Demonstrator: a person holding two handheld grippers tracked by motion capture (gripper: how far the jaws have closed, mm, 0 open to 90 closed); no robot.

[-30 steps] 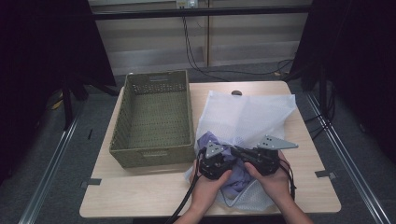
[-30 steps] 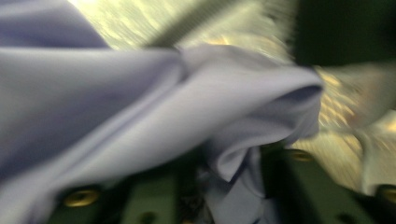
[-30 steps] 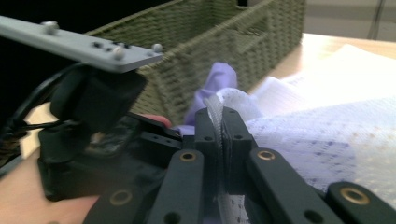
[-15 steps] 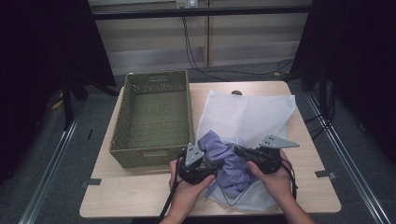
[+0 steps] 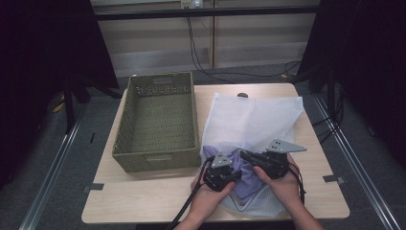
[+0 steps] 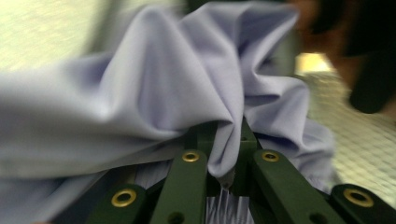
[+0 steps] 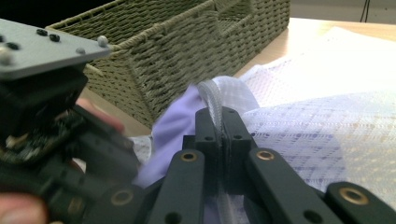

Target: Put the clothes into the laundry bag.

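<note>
Roughly midway, judging by the lie of things. Works at the near edge of the table (image 5: 143, 201), toward its near right corner, at the mouth of a white mesh bag (image 5: 253, 120) spread from there to the far right corner. Pinches a fold of the lavender cloth (image 5: 246, 175) in the left gripper (image 5: 232, 168), jaws closed tight on it: in the left gripper view, fabric bunched and creased straight down between the two black jaws, with the rest billowing above and to both sides. Clamps the bag's white hem in the right gripper (image 5: 245, 155), jaws closed on that band; in the right gripper view, the hem looped up over the jaw tips, the lavender fabric just left of them, more of it visible through the mesh at right.

Done so far, as a judgement: bag mouth held open, part of the cloth drawn clear of the mesh. Left to do: free the part lying under the mesh near the table's front edge, then probably carry it over to the woven basket (image 5: 158, 158) at the left half of the table, with nothing inside. Cannot tell for certain whether in or out of the bag.
</note>
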